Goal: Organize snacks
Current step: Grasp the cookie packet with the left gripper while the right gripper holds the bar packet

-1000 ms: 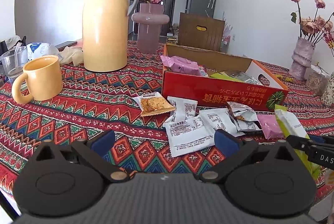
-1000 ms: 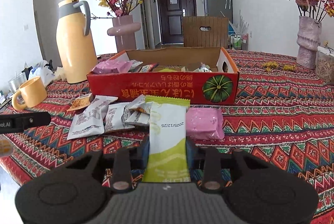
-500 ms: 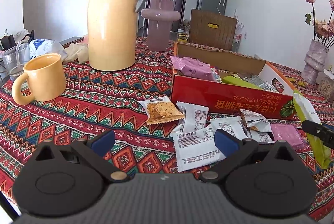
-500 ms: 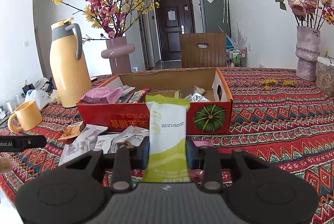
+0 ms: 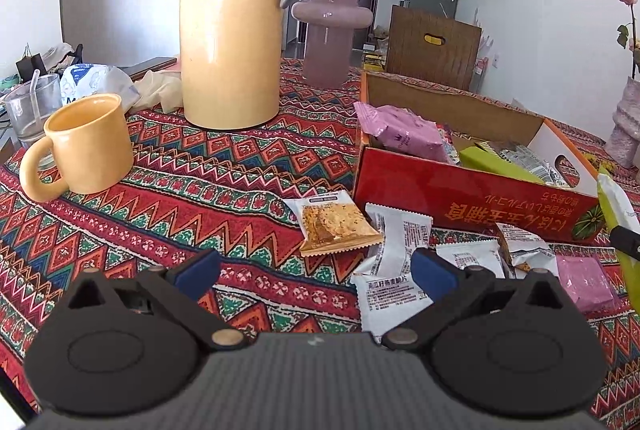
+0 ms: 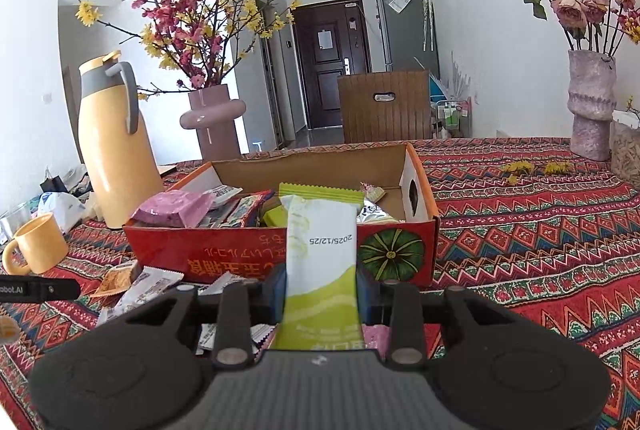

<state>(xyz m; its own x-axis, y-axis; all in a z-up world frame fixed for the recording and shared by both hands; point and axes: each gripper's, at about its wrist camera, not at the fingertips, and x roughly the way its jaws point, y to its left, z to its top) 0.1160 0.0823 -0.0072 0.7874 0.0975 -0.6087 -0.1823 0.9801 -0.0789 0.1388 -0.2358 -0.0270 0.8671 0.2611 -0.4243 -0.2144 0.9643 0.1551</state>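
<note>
My right gripper (image 6: 320, 290) is shut on a green-and-white snack packet (image 6: 320, 254) and holds it upright, raised in front of the red cardboard box (image 6: 224, 258). The packet also shows at the right edge of the left wrist view (image 5: 616, 205). The box (image 5: 472, 197) holds a pink packet (image 5: 400, 133) and several other snacks. My left gripper (image 5: 316, 270) is open and empty above the tablecloth. Just beyond it lie a cracker packet (image 5: 332, 222), white packets (image 5: 396, 242) and a pink packet (image 5: 584, 282).
A yellow mug (image 5: 84, 145), a tall yellow thermos (image 5: 232, 29), a pink vase (image 5: 328, 29) and a glass (image 5: 28, 109) stand at the left and back. A rose vase (image 6: 592, 105) stands at the far right. A wooden chair (image 6: 384, 105) is behind the table.
My right gripper has lifted the green packet and carried it toward the box. My left gripper has drifted forward and left, still open.
</note>
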